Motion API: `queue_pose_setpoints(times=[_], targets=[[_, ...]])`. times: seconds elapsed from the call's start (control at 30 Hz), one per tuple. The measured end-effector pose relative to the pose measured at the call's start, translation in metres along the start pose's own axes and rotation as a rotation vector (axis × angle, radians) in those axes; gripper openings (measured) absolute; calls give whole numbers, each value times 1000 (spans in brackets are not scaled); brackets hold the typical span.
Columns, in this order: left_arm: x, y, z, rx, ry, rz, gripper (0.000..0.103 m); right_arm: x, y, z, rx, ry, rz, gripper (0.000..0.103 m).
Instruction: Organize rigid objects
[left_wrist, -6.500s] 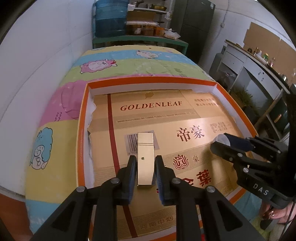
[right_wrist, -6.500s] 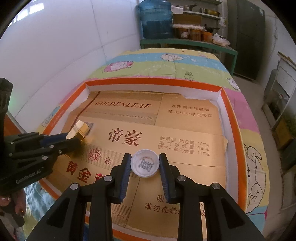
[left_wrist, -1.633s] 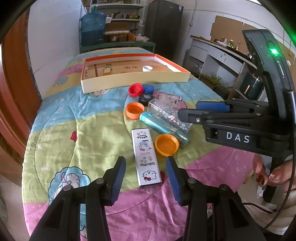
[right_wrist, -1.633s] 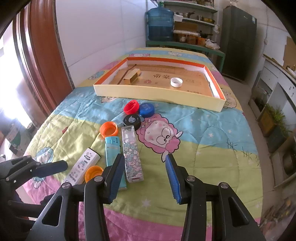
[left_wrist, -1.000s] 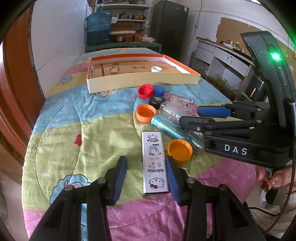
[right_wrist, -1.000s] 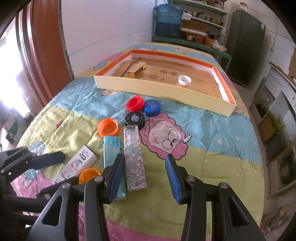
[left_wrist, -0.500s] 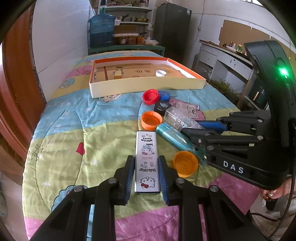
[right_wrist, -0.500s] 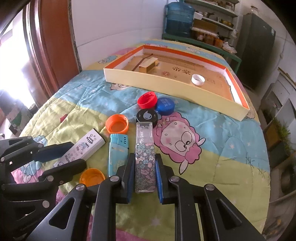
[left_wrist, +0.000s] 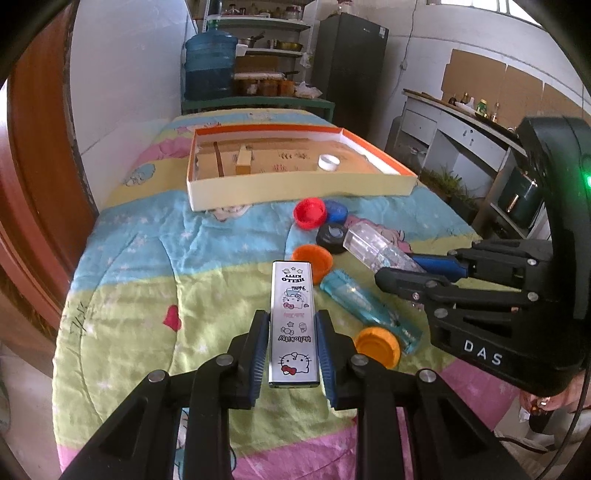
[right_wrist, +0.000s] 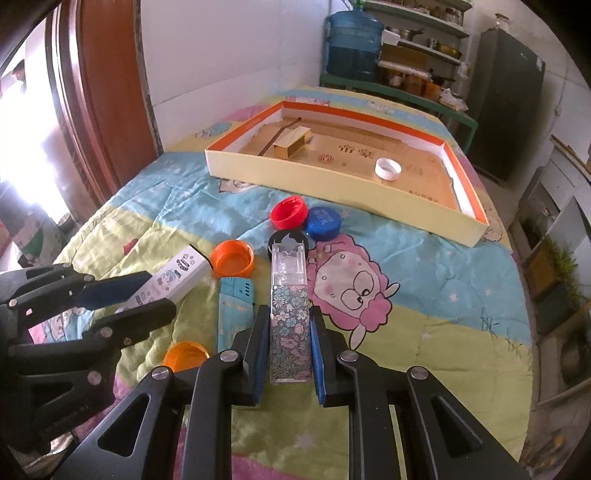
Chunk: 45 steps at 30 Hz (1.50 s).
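Both tongs clenched: left gripper (left_wrist: 291, 341) on the white cartoon lighter (left_wrist: 293, 325), right gripper (right_wrist: 286, 345) on the floral lighter (right_wrist: 289, 314), each between its pads, w/ the tray (right_wrist: 343, 177) far ahead. Risk: slick narrow cases could pivot or slip when lifted, and the left lighter may nudge the orange cap (left_wrist: 377, 350) just right of it.

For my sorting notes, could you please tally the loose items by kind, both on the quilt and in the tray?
Bottle caps: 6, the white cap in the tray, five on the quilt
Lighters: 3, the Hello Kitty lighter, floral lighter, blue lighter
Gold box: 1
Total: 10
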<state>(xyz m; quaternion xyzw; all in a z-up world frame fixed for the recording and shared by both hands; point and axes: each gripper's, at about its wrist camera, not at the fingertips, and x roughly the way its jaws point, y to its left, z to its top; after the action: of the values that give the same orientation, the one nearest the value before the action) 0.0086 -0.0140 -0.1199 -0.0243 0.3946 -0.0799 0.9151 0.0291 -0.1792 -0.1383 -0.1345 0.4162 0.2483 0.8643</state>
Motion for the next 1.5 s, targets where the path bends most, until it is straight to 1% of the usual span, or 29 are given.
queue_pose_setpoints(times=[0.2, 0.33, 0.5, 0.87, 1.13, 1.5], targets=[[-8, -3, 13, 12, -31, 7, 26, -6, -1, 3, 3, -17, -5, 20], [-9, -4, 24, 7, -39, 32, 26, -11, -6, 7, 19, -32, -13, 20], [-11, -3, 44, -15, -56, 56, 26, -19, -14, 14, 59, -56, -22, 20], [-21, -8, 87, -15, -108, 92, 26, -44, -35, 35, 122, -117, -43, 20], [-25, -11, 113, -3, -128, 100, 26, -57, -45, 54, 145, -149, -52, 20], [-16, -4, 142, -13, -122, 87, 26, -63, -64, 80, 176, -178, -65, 20]])
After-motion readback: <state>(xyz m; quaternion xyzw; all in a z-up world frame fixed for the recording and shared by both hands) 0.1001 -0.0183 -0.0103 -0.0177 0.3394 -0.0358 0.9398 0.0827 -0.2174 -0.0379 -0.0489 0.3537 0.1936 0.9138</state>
